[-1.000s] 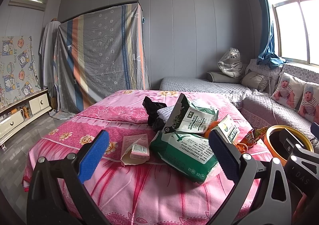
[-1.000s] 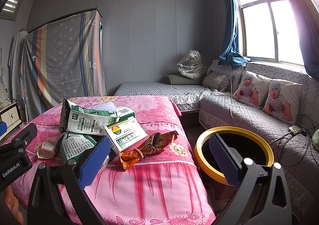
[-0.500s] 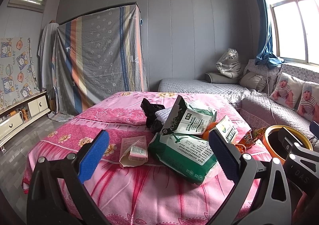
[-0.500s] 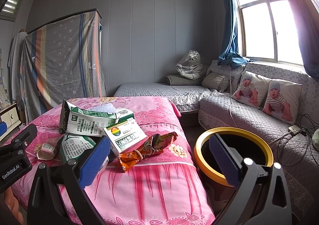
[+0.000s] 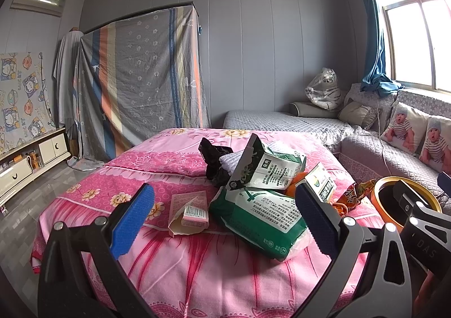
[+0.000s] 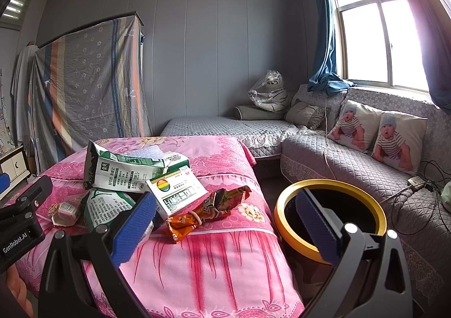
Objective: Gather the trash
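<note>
Left wrist view: a pink floral bed (image 5: 197, 270) in a grey-walled room carries piled trash: a green bag (image 5: 262, 216), a milk carton (image 5: 267, 168), a pink box (image 5: 191, 211). The left hand-held gripper (image 5: 222, 222) hangs released, empty.

Right wrist view: beside the bed stands a yellow-rimmed bin (image 6: 332, 185), its inside dark. The right hand-held gripper (image 6: 225, 225) is released, an orange wrapper (image 6: 205, 211) near it.

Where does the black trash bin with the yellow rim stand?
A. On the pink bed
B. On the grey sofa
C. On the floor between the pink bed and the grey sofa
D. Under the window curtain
C: the black trash bin with the yellow rim stands on the floor, with the pink bed on one side and the grey sofa on the other.
</note>
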